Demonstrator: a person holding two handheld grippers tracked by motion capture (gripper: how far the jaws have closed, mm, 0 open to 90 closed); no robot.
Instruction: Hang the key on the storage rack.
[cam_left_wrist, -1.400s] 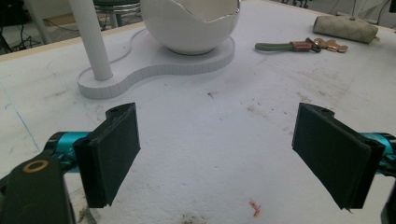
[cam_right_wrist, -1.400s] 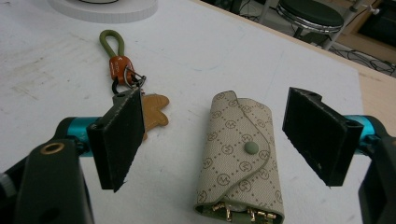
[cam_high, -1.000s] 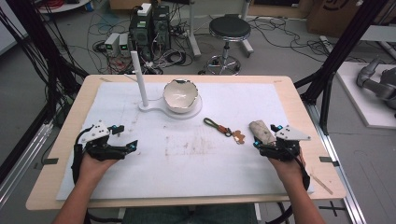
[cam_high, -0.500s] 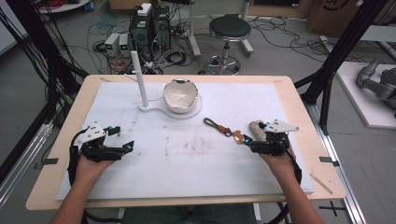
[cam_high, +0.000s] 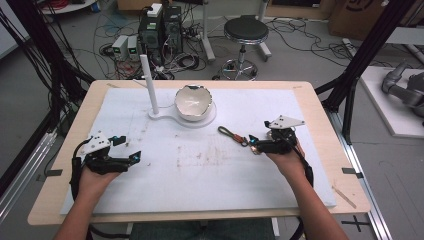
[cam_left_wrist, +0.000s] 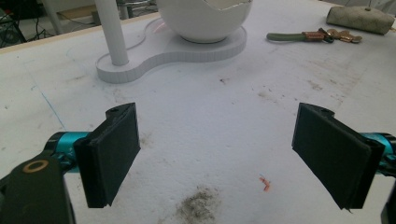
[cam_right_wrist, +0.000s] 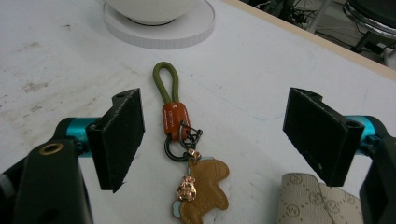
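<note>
The keychain — olive cord loop, orange clasp, dark ring, tan leather charm — lies flat on the white mat, a little in front of the bowl stand and to its right. The right gripper hovers over the charm end with jaws spread wide, nothing between them; a beige patterned pouch lies just beside its right jaw. The left gripper rests well left of the stand — jaws likewise spread, over bare, stained mat.
</note>
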